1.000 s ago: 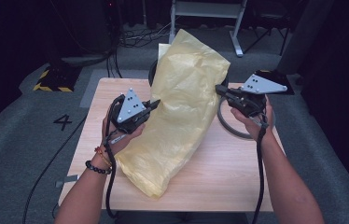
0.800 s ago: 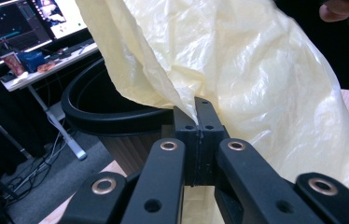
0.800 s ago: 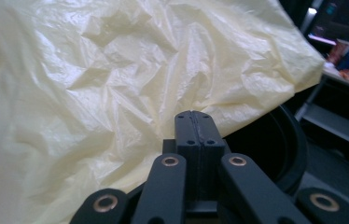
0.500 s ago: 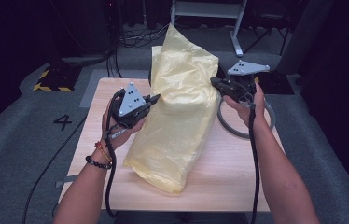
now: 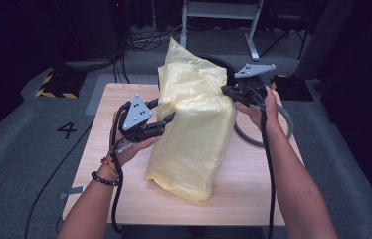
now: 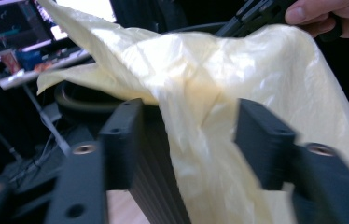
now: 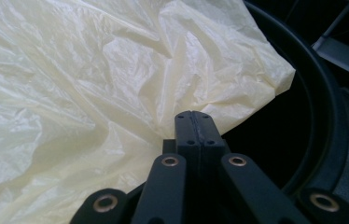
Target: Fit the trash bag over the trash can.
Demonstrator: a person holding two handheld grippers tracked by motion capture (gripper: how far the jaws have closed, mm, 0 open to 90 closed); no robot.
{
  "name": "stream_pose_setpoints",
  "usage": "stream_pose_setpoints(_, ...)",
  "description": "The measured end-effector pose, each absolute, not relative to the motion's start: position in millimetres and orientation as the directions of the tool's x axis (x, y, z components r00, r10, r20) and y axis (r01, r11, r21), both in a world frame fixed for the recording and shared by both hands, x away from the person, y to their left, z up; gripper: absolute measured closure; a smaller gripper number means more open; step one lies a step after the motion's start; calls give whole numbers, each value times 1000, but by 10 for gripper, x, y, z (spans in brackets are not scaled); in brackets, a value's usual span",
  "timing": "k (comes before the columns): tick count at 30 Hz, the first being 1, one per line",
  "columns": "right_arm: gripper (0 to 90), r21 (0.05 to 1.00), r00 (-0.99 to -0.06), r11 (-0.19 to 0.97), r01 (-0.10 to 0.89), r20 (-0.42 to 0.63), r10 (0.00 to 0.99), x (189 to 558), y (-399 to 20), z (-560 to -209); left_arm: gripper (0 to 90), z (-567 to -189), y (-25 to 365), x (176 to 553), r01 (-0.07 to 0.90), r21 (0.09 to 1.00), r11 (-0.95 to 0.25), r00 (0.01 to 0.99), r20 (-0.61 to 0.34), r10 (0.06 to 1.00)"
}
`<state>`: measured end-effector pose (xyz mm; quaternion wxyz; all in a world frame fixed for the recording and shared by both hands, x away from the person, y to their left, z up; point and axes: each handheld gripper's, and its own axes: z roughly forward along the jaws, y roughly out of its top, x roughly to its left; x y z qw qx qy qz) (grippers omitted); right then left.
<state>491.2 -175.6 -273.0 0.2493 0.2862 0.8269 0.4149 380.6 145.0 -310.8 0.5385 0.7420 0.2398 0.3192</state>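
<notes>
2 grippers: right gripper [image 7: 194, 128] pinching yellow bag [image 5: 194, 124], left gripper [image 6: 196, 140] agape.

yellow bag [image 5: 196, 129] hides most of black ring [image 5: 281, 117] behind it, high view | bag contents not visible | left hand-held gripper [image 6: 200, 135] view blurred, bag cut off at bottom edge | right hand-held gripper [image 7: 194, 122] view: bag cut off left and top | counter [image 5: 253, 199] near edge partly cut off
</notes>
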Motion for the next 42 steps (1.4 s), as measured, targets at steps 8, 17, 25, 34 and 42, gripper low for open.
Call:
stream_pose_setpoints(8,900,816,-719,500,291,-158,676,4938,-1731,-2733,218,-3580,1514,3800,151,959,-239,749,47,661)
stream_pose_setpoints(17,900,813,-719,499,299,-152,678,4954,-1736,-2732,271,-3893,1359,3967,243,924,-295,790,-12,614)
stream_pose_setpoints(25,900,825,-720,478,300,-133,681,4958,-1758,-2745,785,-3826,1166,3919,143,914,-380,846,87,526)
stream_pose_setpoints(34,611,871,-687,423,250,-148,711,4893,-1813,-2724,897,-3572,1186,3808,68,920,-386,822,167,544)
stream_pose_setpoints(42,416,911,-675,346,223,-112,729,4824,-1997,-2615,898,-3407,1276,3725,54,933,-355,806,169,568)
